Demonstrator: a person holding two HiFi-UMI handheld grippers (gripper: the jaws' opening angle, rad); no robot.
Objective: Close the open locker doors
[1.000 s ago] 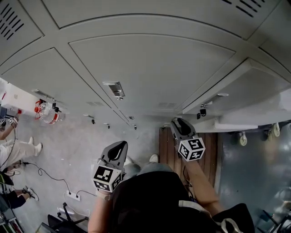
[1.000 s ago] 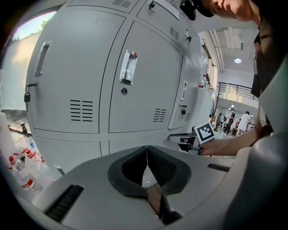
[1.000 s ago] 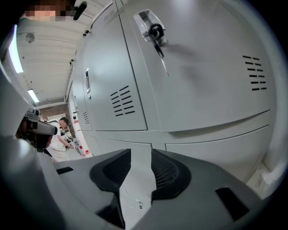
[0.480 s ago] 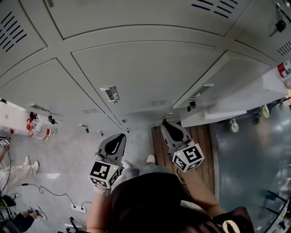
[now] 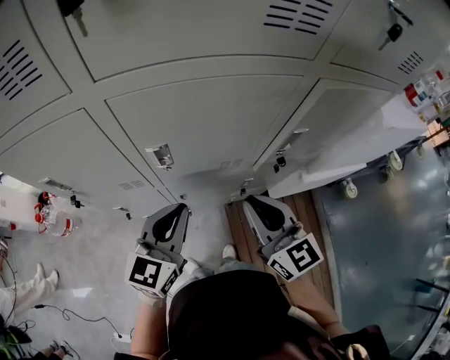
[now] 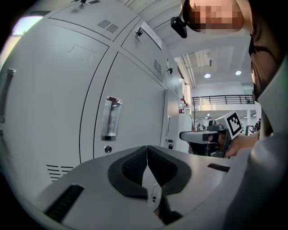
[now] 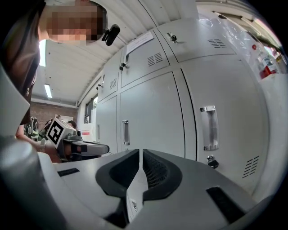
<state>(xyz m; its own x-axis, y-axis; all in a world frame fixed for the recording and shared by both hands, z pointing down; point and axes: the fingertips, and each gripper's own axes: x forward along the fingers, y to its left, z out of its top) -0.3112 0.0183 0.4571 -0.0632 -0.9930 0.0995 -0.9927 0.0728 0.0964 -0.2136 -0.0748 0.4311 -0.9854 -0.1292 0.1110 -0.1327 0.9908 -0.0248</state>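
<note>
Lockers: a bank of pale grey painted-metal lockers (image 5: 211, 119) fills the head view. The panels are smooth and flat, with rounded pressed borders and short slotted vents (image 5: 292, 17) near the corners.
Locker doors: each locker door (image 7: 150, 114) in the two gripper views lies flush in its frame, with thin dark seams between neighbours. They stand straight ahead of both grippers.
Handles: an upright, shiny bar handle (image 6: 110, 119) stands proud of the door, with a small round keyhole (image 6: 107, 149) just under it. A key (image 5: 394, 29) hangs from a lock higher up.
Left gripper: the left gripper (image 6: 146, 147) is grey moulded plastic with black ribbed pads. Its jaws meet at the tips and hold nothing. It points at the doors without touching them.
Right gripper: the right gripper (image 7: 140, 151) has the same build. Its jaws have just been closing and only a thin slit is left, with nothing in it. Its marker cube (image 5: 304, 254) faces up.
Floor: speckled grey concrete (image 5: 105, 281) lies on the left. A strip of brown wooden boards (image 5: 242, 228) runs under the right gripper, and a glossy blue-grey surface (image 5: 380, 246) lies further right.
Right edge: a white panel (image 5: 365, 144) juts out from the locker face, with small casters (image 5: 349, 188) near its foot. Whether it is a door or a wheeled unit cannot be told.
Left edge: a clear bottle (image 5: 53, 214) with red trim sits near the locker foot, and a thin cable (image 5: 70, 313) trails over the concrete.
Open room: the grippers hang side by side and apart. The person's shoes (image 5: 228, 251) are between and below them.
</note>
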